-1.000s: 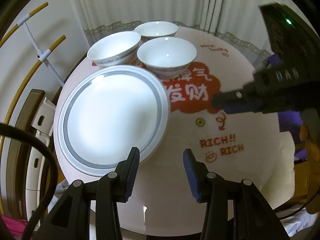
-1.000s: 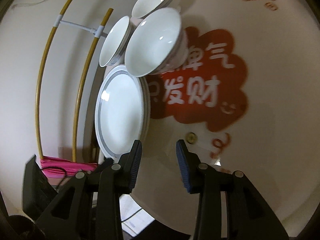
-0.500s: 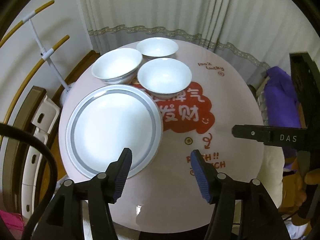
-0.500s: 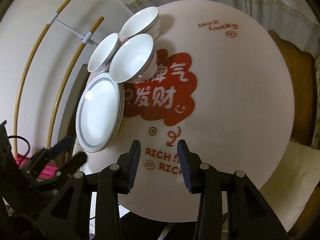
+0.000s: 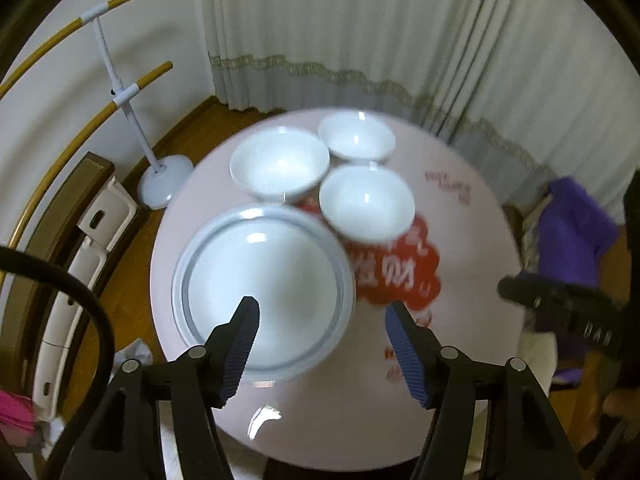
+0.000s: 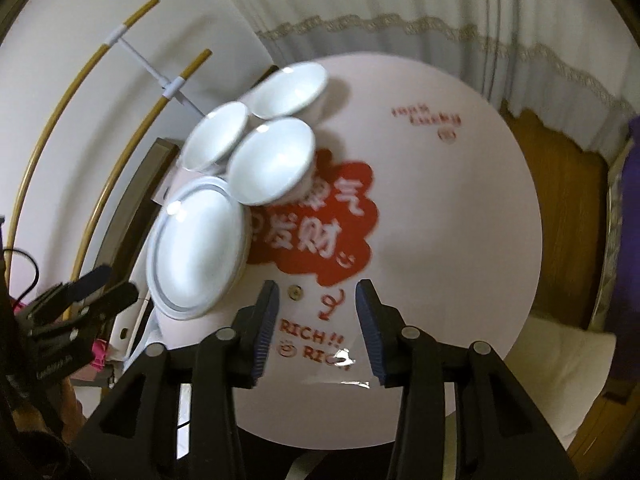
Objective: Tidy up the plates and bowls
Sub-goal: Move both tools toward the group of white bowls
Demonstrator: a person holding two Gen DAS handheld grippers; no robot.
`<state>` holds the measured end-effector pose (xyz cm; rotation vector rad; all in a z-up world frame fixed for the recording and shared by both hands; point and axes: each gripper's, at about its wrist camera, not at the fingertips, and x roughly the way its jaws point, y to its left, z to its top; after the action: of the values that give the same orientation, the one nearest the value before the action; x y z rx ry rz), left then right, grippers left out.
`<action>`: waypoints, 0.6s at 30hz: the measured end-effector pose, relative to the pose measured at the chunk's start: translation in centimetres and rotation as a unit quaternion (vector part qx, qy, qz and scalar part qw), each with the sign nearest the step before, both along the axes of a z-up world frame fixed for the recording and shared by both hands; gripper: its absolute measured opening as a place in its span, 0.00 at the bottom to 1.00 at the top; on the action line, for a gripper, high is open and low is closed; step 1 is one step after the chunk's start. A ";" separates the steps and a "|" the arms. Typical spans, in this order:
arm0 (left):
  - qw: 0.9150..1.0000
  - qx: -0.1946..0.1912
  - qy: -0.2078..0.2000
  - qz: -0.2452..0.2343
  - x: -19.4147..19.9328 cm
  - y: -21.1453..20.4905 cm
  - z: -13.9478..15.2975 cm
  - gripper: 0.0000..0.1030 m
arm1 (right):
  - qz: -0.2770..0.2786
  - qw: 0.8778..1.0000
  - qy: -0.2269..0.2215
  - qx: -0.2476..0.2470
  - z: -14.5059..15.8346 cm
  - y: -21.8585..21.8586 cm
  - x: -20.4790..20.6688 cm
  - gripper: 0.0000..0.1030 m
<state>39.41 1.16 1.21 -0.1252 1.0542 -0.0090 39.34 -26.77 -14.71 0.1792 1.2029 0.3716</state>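
Currently: left gripper (image 5: 320, 314) and right gripper (image 6: 315, 297) both empty, jaws opening, nothing between them, high above round table (image 6: 460, 208). Plate (image 5: 262, 294) sits at table's left edge; three bowls (image 5: 366, 208) clustered just behind it, nearest bowl touching or overlapping plate rim. Judged: dishes look sorted. Before lowering toward any dish, spread jaws wider than rim. Avoid knocking plate off edge.

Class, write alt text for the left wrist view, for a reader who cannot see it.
A grey-rimmed white plate and three white bowls sit clustered on a round pale pink table with a red printed patch. The left gripper, jaws opening and empty, hovers above the plate's near edge; pale curtains hang behind.
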 end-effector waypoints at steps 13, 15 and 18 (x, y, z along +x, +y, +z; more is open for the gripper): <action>0.999 0.010 -0.002 -0.041 6.9 7.7 -0.2 0.63 | -0.044 0.999 -0.007 0.016 0.5 5.1 4.5 0.45; 0.998 0.006 0.007 -0.068 8.7 8.6 -0.7 0.63 | -0.069 0.997 -0.004 0.013 0.2 5.7 5.4 0.45; 0.994 0.019 -0.001 -0.105 11.0 9.7 -0.9 0.63 | -0.109 0.994 -0.002 0.012 -0.2 6.3 6.4 0.45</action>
<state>50.44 10.89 0.32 0.0202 1.0601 -0.1791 45.78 -20.51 -14.96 0.3272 1.1625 0.1942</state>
